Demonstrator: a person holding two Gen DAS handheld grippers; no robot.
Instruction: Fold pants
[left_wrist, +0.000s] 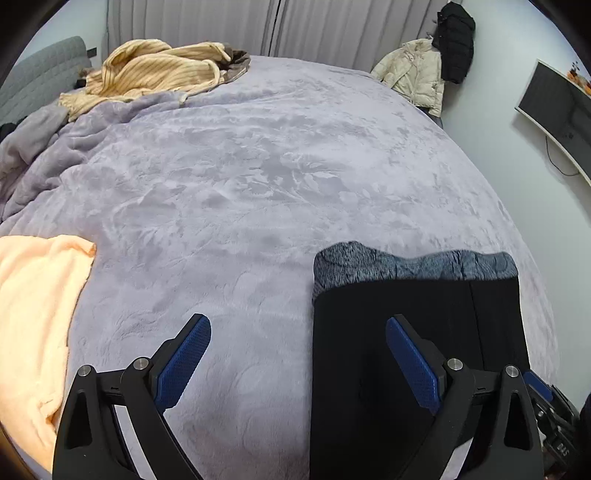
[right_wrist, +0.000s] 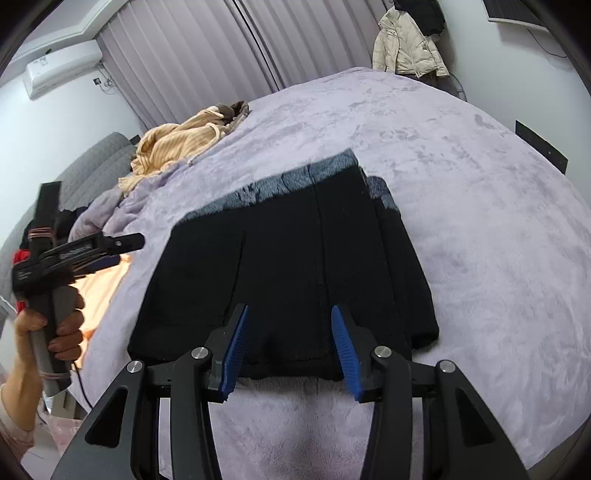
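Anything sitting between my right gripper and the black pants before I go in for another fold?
Nothing visible. The open right gripper hangs directly over the near edge of the folded black pants, with only bare lavender blanket around them.

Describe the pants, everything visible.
The pants are black outside with a grey fleecy lining showing along the far edge. They lie folded into a flat, roughly rectangular stack on the lilac blanket, seams running lengthwise. Neither the left gripper nor the right gripper grips them; both are open above them.
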